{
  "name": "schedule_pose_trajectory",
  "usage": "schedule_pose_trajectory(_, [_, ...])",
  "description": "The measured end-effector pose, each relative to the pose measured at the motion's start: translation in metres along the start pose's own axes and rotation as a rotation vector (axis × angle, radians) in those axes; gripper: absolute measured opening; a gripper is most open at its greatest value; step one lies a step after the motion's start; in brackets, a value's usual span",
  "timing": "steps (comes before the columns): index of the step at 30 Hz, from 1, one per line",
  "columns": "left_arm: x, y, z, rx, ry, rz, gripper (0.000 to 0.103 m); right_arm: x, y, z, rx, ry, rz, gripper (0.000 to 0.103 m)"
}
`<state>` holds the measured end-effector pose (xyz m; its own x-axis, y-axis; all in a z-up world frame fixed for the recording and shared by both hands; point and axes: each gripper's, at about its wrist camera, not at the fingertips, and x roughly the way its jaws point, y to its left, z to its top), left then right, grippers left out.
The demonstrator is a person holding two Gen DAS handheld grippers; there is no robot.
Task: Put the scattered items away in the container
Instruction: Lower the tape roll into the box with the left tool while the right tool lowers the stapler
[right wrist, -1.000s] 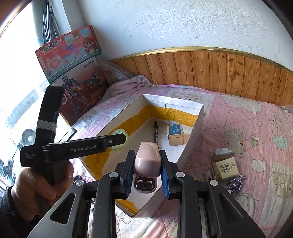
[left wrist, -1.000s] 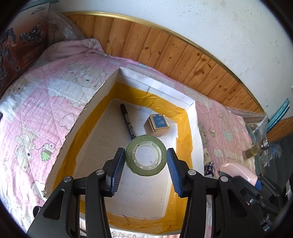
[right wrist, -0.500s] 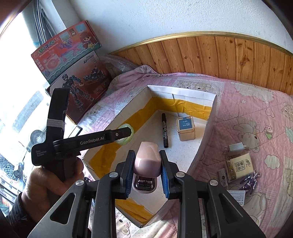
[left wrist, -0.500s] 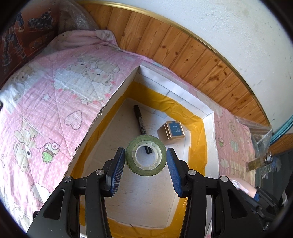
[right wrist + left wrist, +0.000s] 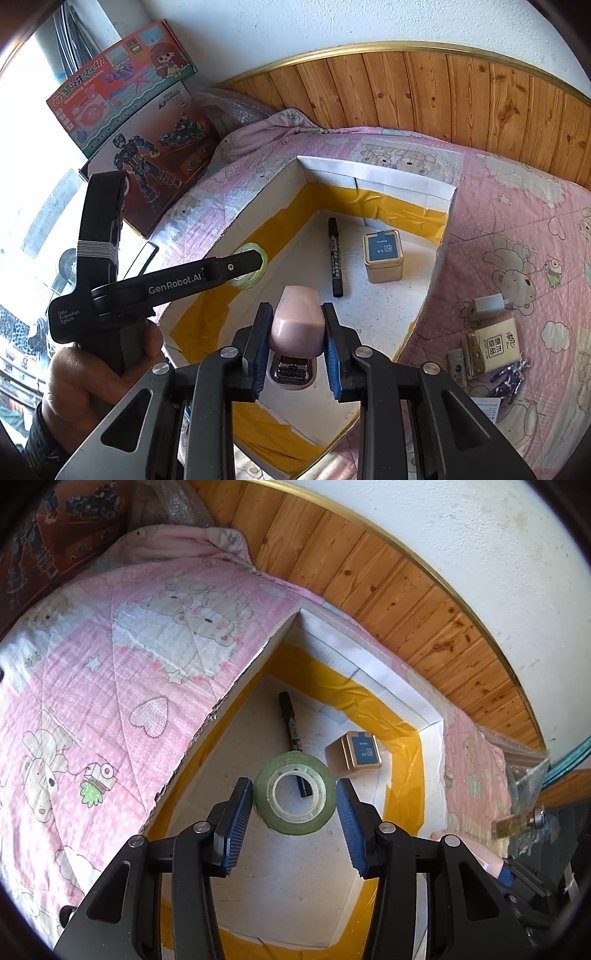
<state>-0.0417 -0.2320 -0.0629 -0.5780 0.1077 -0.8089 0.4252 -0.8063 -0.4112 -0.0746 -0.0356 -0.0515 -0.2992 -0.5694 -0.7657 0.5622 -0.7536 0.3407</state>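
Two items already lie in the white, yellow-taped cardboard box (image 5: 406, 186): a black marker pen (image 5: 335, 267) and a small gold tin (image 5: 383, 256). Over it, the left gripper (image 5: 294, 805) clamps a green tape roll (image 5: 294, 798), the right gripper (image 5: 295, 345) a pink stapler (image 5: 297, 321); small packets (image 5: 496, 341) wait on the quilt (image 5: 517, 229).

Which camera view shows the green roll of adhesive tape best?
The left wrist view: the green roll of adhesive tape faces the camera, whole, between the fingers. In the right wrist view, the left gripper's finger hides most of it.

White plaster wall (image 5: 295, 26) – wooden headboard (image 5: 443, 96), pink quilt (image 5: 110, 686), sunlit.
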Motion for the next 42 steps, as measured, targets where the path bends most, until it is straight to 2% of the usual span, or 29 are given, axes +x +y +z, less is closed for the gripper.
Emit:
schedule_pose_trajectory(15, [0.016,0.006,0.015,-0.049,0.02,0.001,0.048,0.034,-0.002,0.018,0.0,0.111,-0.038,0.027])
schedule_pose_trajectory(31, [0.034,0.006,0.025,-0.073,0.035,-0.008,0.048,0.077,-0.002,0.038,-0.079,0.21,-0.123,0.027])
schedule_pose_trajectory(42, [0.054,-0.003,0.028,-0.007,0.087,0.028,0.048,0.104,-0.001,0.047,-0.129,0.257,-0.167,0.027])
